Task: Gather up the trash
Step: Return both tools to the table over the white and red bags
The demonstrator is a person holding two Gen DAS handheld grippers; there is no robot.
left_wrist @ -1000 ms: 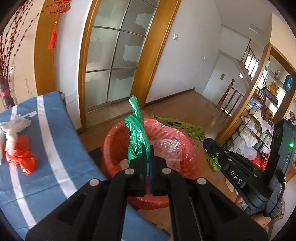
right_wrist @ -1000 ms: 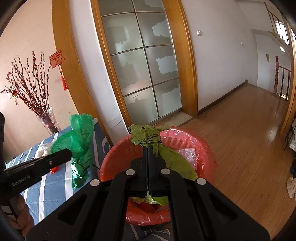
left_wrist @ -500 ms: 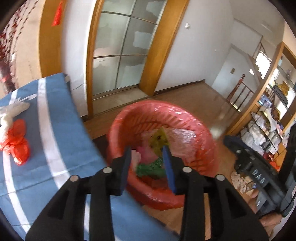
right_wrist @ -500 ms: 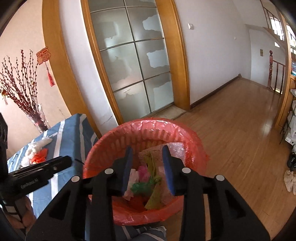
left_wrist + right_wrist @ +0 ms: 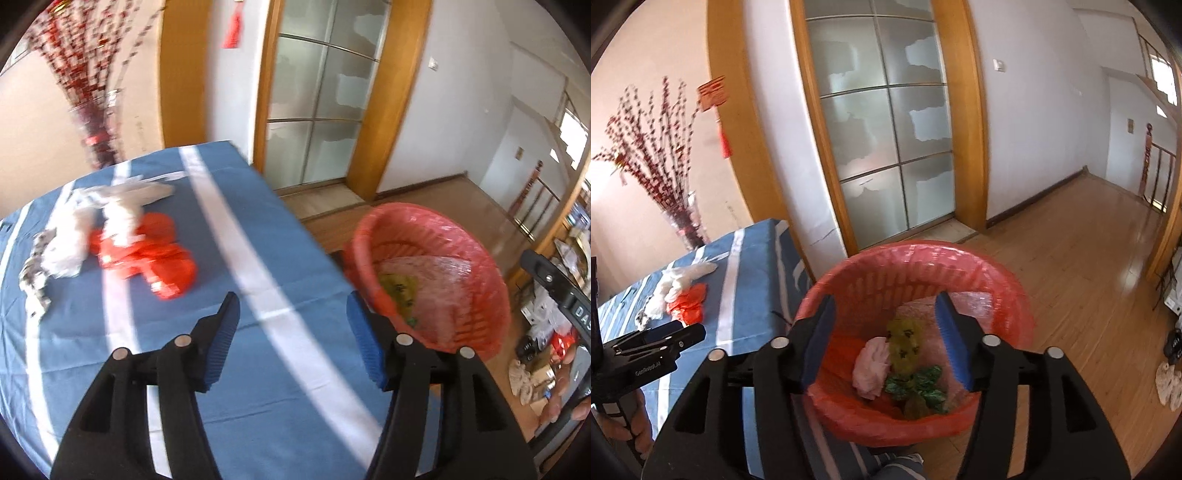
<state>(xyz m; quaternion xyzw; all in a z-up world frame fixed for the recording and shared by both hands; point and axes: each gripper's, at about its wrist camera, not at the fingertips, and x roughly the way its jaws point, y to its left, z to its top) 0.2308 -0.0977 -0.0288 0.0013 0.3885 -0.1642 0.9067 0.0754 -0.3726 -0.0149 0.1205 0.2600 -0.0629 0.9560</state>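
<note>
Looking along the left gripper [image 5: 291, 314], we found its jaws spread, having just been opening, with nothing between the blue pads but the blue-and-white striped tablecloth [image 5: 236, 258] below. That gripper filled the bottom of the left wrist frame and pointed down at the table. At left centre of that frame lay the trash not yet collected: a crumpled red plastic bag [image 5: 147, 254] and, touching it on its upper left, a bunch of white plastic and paper [image 5: 92, 218]. Both sat on the cloth, apart from the pads. At right centre stood the red trash basket [image 5: 476, 258], lined with red film, just beside the table's edge on the wooden floor. The picture was blurred, so we could not read the smaller scraps at the far left of the cloth.

In the right wrist frame we saw the right gripper [image 5: 884, 314] at the bottom centre, its jaws likewise spread after just opening, and empty. It hung over the basket [image 5: 923, 258], and between its pads we looked straight into the basket, where a pinkish-white wad [image 5: 871, 369], a yellow-green bag [image 5: 905, 339] and a dark green bag [image 5: 919, 384] lay together on the bottom, clear of the pads. At lower left of that frame the left gripper [image 5: 690, 334] showed from the side over the cloth, held by a hand [image 5: 639, 428]. A vase of red blossom branches [image 5: 665, 166] stood at the table's far end, upper left, beside a frosted glass door [image 5: 882, 129].
</note>
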